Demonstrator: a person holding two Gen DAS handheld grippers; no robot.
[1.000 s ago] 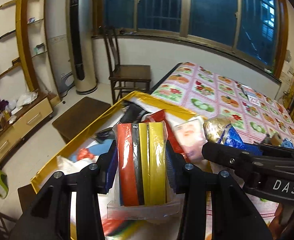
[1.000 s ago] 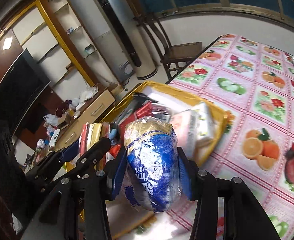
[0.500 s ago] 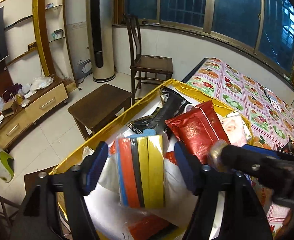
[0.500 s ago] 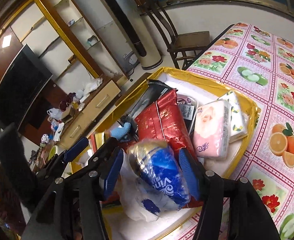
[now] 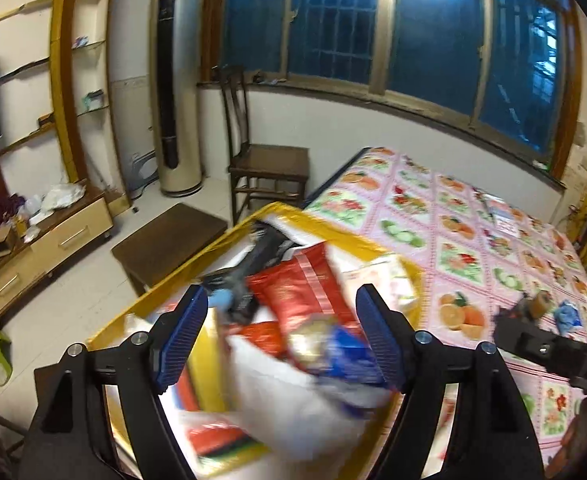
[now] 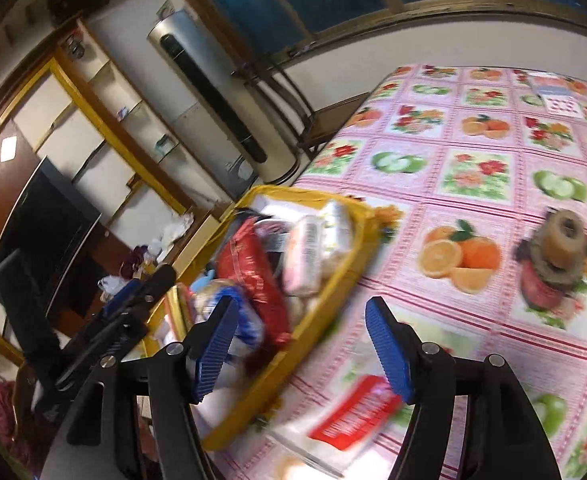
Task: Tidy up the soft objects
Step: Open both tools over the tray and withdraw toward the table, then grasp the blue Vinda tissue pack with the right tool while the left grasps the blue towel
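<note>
Both the left gripper (image 5: 281, 336) and right gripper (image 6: 301, 348) stand apart and empty between deposits, soft packs heaped in the yellow box (image 6: 357, 256) at frame centre, so the red-and-white packet (image 6: 345, 420) bottom centre looks next.

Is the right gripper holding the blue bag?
No, the right gripper is open and empty; the blue bag lies in the yellow box.

A wooden chair (image 5: 267, 176) is standing by the far wall, a tower air conditioner (image 5: 175, 92) standing to its left, a low stool (image 5: 169, 240) sitting nearer on the floor.
</note>
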